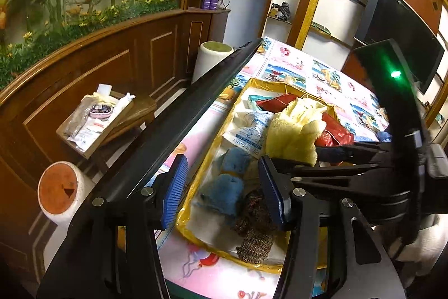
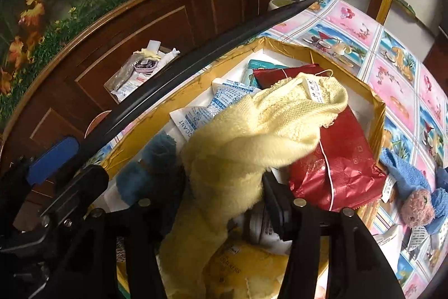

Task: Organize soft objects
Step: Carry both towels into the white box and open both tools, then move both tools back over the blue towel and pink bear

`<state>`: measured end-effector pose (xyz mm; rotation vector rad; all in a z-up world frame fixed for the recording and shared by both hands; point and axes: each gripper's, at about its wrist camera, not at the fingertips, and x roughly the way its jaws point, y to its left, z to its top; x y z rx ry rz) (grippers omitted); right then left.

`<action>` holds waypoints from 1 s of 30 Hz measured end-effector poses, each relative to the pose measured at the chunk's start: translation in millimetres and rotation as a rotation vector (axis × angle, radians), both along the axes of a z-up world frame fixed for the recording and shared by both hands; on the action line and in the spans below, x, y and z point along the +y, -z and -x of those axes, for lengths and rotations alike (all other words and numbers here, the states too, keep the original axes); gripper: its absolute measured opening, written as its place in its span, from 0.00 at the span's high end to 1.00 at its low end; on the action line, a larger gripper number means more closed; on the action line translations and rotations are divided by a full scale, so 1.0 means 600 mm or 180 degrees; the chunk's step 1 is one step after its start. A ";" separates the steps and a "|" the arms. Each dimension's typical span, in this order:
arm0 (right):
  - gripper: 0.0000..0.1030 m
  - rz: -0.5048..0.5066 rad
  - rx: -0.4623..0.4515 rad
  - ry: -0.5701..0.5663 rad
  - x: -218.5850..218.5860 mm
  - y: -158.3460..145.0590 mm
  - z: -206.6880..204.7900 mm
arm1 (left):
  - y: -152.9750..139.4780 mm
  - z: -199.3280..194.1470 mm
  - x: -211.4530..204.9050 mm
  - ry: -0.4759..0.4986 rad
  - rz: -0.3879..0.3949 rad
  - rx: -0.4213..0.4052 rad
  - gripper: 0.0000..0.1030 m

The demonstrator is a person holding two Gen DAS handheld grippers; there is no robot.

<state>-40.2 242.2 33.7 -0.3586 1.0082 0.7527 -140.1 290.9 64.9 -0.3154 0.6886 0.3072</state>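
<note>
Jaws stand apart on both grippers: the left gripper over a blue cloth in the yellow box, the right gripper around a yellow towel. Only the right wrist view shows a small bear on the surface.

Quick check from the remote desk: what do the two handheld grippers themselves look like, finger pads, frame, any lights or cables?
Both are black frames with silver pivot bolts. The left gripper carries ribbed blue pads on its two fingers. The right gripper, seen from the left wrist, has a curved black housing with a green light and a black cable down its side.
</note>
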 end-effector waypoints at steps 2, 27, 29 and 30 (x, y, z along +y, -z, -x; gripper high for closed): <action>0.41 -0.0062 -0.0024 0.0019 -0.011 -0.012 0.005 | -0.003 0.004 0.000 -0.0040 -0.0004 0.0008 0.49; 0.38 -0.0205 -0.0701 0.0933 -0.268 -0.079 0.039 | -0.063 0.028 -0.182 0.0486 -0.0584 -0.0128 0.45; 0.38 -0.0241 -0.0675 0.1034 -0.300 -0.076 0.034 | -0.066 0.019 -0.213 0.0640 -0.0621 -0.0118 0.45; 0.38 -0.0258 -0.0670 0.1082 -0.317 -0.074 0.033 | -0.066 0.015 -0.224 0.0708 -0.0621 -0.0114 0.45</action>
